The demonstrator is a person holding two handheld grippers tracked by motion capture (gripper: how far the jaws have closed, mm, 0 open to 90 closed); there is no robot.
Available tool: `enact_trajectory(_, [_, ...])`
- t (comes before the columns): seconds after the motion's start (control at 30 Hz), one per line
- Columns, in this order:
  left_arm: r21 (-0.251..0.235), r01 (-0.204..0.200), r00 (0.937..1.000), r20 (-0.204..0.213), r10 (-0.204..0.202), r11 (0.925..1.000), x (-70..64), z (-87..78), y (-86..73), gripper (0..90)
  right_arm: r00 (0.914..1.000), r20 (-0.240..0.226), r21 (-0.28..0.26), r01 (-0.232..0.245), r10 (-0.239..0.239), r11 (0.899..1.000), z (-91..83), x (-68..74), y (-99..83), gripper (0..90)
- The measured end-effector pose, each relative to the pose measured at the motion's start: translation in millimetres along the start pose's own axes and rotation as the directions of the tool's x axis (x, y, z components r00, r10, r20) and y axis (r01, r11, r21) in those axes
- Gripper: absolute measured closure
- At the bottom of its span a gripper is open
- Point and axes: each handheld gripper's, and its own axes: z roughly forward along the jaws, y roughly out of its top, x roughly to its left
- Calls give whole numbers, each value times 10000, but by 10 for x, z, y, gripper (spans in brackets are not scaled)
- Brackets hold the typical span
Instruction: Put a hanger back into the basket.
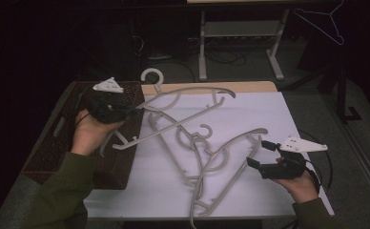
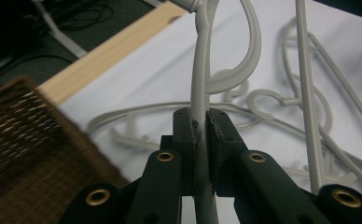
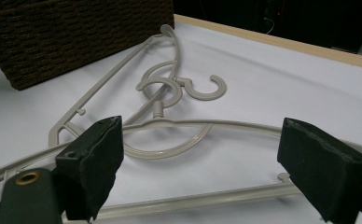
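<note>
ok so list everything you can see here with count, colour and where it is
hangers: several, beige plastic, tangled on the white cover; one is lifted in the left gripper, over the basket's edge
basket: one, dark brown wicker, left side of the table
table: one, white cover with a wooden edge at the back
outline hanger: one, pale, hanging at top right
left gripper: one, black, shut on a hanger's bar
right gripper: one, black, fingers open above the nearest hanger
hands: two, green sleeves
</note>
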Motion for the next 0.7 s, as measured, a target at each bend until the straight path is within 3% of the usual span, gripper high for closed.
enact_trajectory(0.17, [-169, 298, 9982, -513, -306, 9994, 194, -239, -109, 830, 10000, -5, -57, 41, -41, 10000, 2, -2, 1, 133])
enact_trajectory(0.37, [-199, 564, 9910, -1206, -584, 9982, 412, -507, -287, 829, 9999, 136, -129, 78, -76, 9999, 6, 11, 13, 89])
enact_trajectory(0.4, [-245, 752, 9860, -1472, -780, 9969, 476, -581, -361, 829, 9999, 116, -93, 75, -74, 9999, 11, 14, 11, 81])
enact_trajectory(0.43, [-245, 752, 9860, -1472, -780, 9969, 476, -581, -361, 829, 9999, 116, -93, 75, -74, 9999, 11, 14, 11, 81])
enact_trajectory(0.5, [-200, 870, 9803, -1765, -892, 9960, 554, -660, -442, 829, 9998, 117, -33, 157, -157, 9999, 19, 13, 8, 81])
enact_trajectory(0.7, [-174, 1359, 9592, -2480, -1360, 9906, 817, -878, -720, 829, 9998, 130, 53, 131, -132, 9999, 43, 11, -1, 81])
